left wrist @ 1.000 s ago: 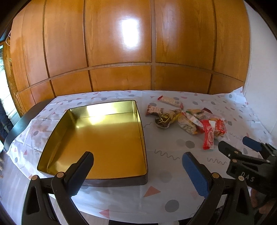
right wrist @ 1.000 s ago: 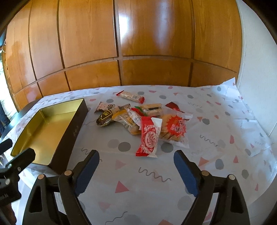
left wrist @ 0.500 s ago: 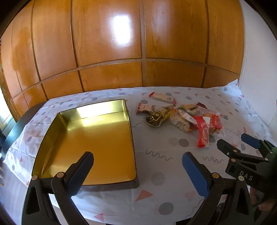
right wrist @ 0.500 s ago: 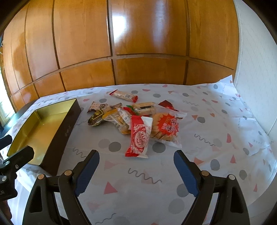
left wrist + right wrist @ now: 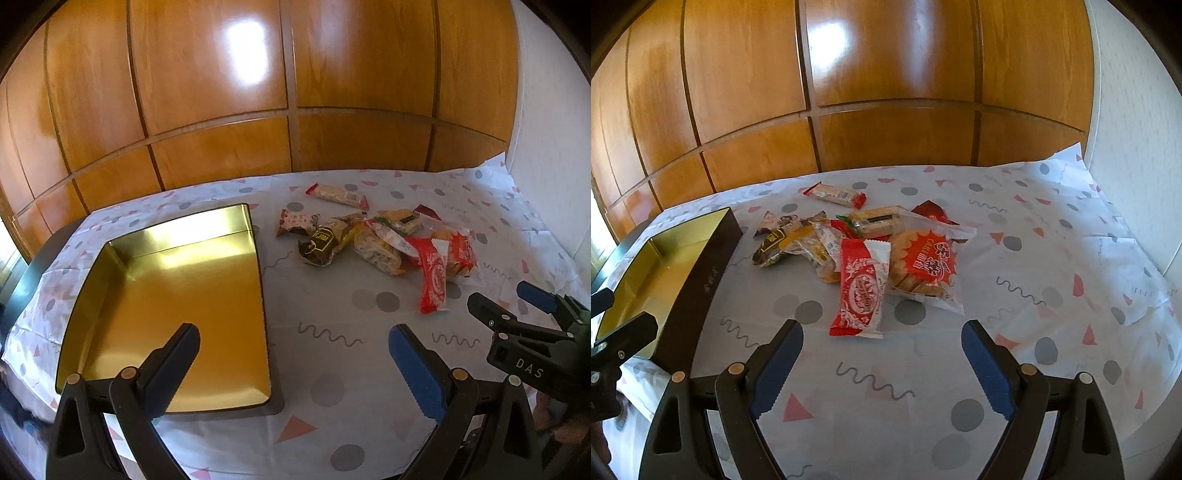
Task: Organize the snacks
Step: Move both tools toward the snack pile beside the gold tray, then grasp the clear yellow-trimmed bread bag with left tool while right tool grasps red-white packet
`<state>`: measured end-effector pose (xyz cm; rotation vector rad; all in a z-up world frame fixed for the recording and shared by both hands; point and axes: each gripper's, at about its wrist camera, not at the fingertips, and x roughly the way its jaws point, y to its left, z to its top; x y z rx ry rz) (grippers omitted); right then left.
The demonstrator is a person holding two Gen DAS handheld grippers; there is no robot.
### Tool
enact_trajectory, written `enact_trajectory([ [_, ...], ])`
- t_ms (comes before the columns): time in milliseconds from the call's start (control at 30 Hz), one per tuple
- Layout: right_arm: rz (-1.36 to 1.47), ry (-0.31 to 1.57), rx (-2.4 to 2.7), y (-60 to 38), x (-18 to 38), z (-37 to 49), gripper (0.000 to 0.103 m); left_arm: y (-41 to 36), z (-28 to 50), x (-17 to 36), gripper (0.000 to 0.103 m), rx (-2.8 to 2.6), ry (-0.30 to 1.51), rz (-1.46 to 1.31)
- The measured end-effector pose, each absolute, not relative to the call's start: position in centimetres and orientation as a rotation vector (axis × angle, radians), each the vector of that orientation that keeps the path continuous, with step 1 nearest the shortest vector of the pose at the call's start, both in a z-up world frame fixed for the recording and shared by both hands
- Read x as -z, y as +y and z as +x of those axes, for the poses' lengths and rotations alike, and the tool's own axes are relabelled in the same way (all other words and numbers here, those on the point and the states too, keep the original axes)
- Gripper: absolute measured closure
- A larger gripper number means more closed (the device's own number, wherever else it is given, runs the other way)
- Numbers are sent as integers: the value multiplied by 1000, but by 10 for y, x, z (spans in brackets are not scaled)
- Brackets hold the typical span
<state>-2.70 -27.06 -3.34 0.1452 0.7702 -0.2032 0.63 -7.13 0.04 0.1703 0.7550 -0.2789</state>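
A gold-lined tin [image 5: 173, 295] [image 5: 665, 258] lies open and empty on the left of the table. To its right is a heap of wrapped snacks: a red wafer pack [image 5: 862, 288] [image 5: 433, 277] nearest me, a clear bag of round crackers [image 5: 923, 267], a brown chocolate pack [image 5: 319, 242] [image 5: 774, 243], and a long bar [image 5: 834, 195] [image 5: 338, 195] at the back. My left gripper [image 5: 291, 350] hovers open over the tin's right wall. My right gripper [image 5: 882, 347] hovers open just short of the red wafer pack. Neither holds anything.
A white tablecloth [image 5: 1052, 295] with grey dots and pink triangles covers the table. Wooden cabinet panels [image 5: 886, 92] stand behind it and a white wall [image 5: 1137, 129] on the right. The right gripper's body [image 5: 524, 343] shows at the left view's right edge.
Both grippers have drifted to the right and a little lower; the tin and snacks have slid left in both views. The jaws have stayed wide open.
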Motion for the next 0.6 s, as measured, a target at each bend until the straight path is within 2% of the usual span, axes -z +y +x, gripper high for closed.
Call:
enact_trajectory([
  [500, 164, 839, 243, -303, 60, -20, 14, -105, 33, 7, 1, 344, 824, 184],
  [600, 144, 844, 249, -307, 62, -21, 14, -112, 41, 9, 5, 395, 871, 155],
])
